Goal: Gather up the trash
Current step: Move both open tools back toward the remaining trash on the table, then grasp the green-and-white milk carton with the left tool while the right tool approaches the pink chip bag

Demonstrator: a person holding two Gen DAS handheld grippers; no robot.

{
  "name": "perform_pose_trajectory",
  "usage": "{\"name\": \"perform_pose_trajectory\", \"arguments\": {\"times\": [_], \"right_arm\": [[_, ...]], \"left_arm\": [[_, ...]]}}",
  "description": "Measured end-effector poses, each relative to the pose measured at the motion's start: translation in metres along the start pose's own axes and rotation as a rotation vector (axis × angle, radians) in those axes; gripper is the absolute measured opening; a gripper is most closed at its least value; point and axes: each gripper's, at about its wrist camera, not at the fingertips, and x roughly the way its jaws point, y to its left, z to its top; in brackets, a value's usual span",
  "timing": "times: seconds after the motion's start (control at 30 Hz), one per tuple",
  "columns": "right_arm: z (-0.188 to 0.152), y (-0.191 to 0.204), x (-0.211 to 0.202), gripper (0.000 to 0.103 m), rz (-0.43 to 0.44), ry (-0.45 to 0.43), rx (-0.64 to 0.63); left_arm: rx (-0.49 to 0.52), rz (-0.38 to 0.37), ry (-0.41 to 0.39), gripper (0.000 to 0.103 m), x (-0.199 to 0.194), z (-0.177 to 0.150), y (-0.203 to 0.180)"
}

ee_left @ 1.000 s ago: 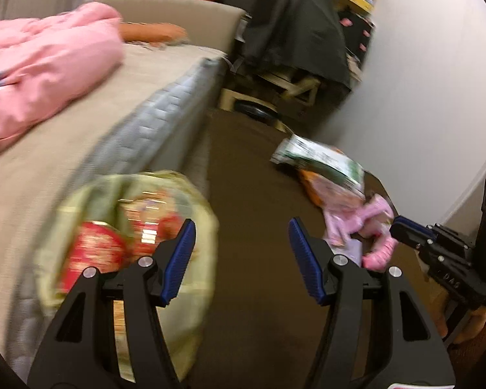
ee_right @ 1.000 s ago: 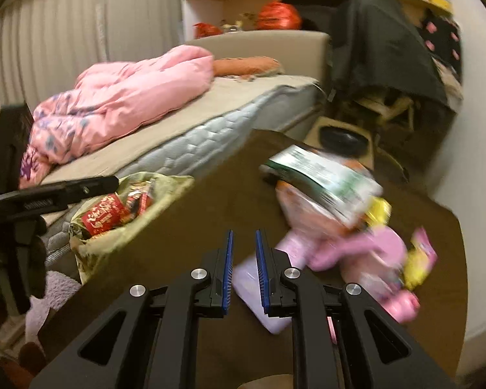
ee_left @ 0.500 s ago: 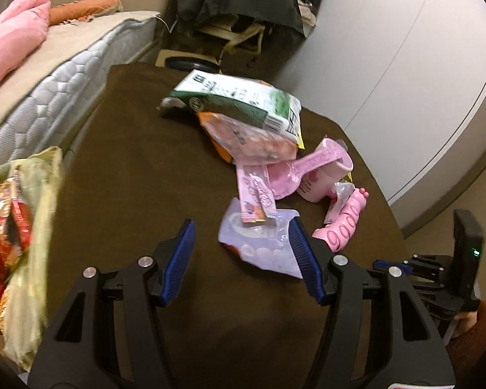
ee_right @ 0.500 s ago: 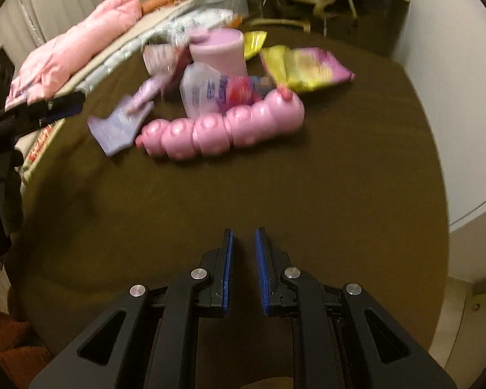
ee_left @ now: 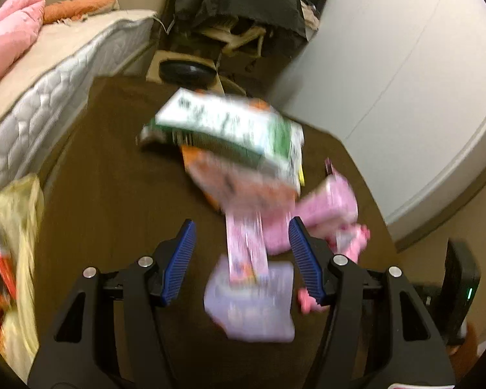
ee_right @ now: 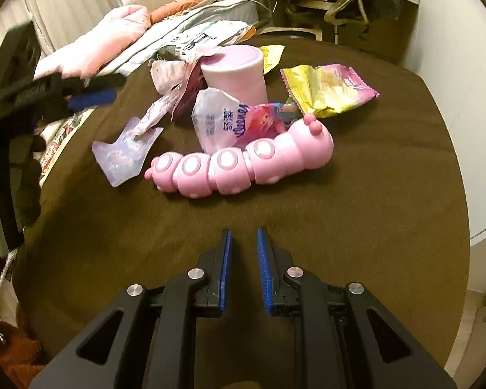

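On the brown table, the only writing that reads clearly is on the tissue pack at the centre of the right wrist view: blue script "Kleenex" with blurred characters beside it. The pack leans against the pink cup behind it. A white mailer at upper centre carries large dark letters, too foreshortened to read. The yellow-and-pink wrapper at upper right has print too small to make out; its long axis runs left to right.

The pink caterpillar toy lies across mid-frame, long axis left to right, head with antennae at the right end. The lilac wrapper lies flat just left of the toy's tail, with a narrow pink wrapper overlapping its upper edge and running toward upper right.

The right gripper hovers at lower centre, well short of the toy, fingers nearly together with a narrow gap, gripping nothing.

The left wrist view is motion-blurred. The left gripper has its fingers spread wide; the lilac wrapper sits between them at lower centre, with the pink wrapper pointing up-frame from it. A green-and-white carton lies at centre, print unreadable. A yellowish bag with red packets inside shows at the left edge.
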Motion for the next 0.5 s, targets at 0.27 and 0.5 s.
{"name": "perform_pose_trajectory", "arguments": {"times": [0.27, 0.5], "right_arm": [[0.001, 0.004, 0.0, 0.017, -0.014, -0.003, -0.067], [-0.007, 0.007, -0.002, 0.017, -0.029, -0.068, -0.104]], "left_arm": [[-0.341, 0.014, -0.002, 0.062, 0.032, 0.067, 0.052], [-0.392, 0.086, 0.038, 0.062, 0.075, 0.094, 0.039]]}}
